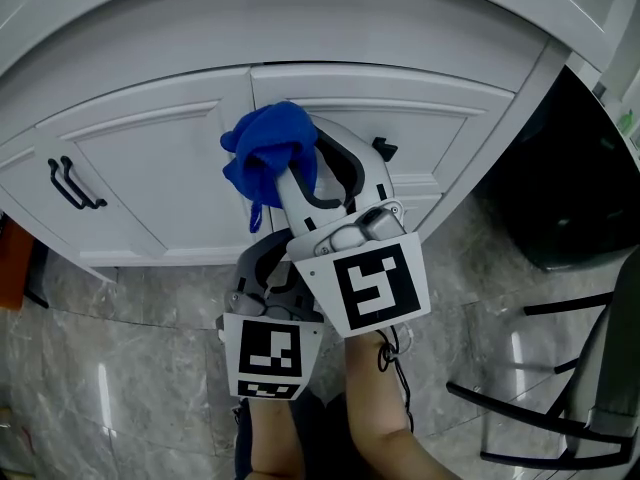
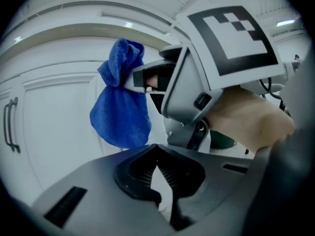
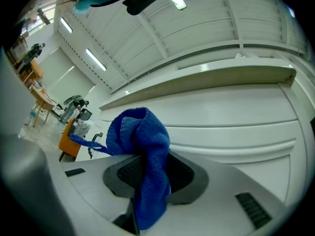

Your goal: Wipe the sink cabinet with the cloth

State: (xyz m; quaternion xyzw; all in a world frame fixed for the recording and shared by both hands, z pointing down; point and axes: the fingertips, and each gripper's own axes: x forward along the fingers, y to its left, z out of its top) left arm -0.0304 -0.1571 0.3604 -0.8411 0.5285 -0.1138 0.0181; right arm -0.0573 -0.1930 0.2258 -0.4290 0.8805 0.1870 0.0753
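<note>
Nearest, left gripper (image 2: 158,170) hangs low, fingers together and empty; ahead, right gripper (image 3: 147,178) pinches the blue cloth (image 3: 140,141), wad bunched beyond its fingers to face the sink cabinet (image 1: 150,168), contact unclear.

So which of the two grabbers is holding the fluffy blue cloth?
The right gripper: the bunched blue cloth is pinched between its jaws, near the white sink cabinet. The left gripper, lower down, is shut on nothing.
</note>
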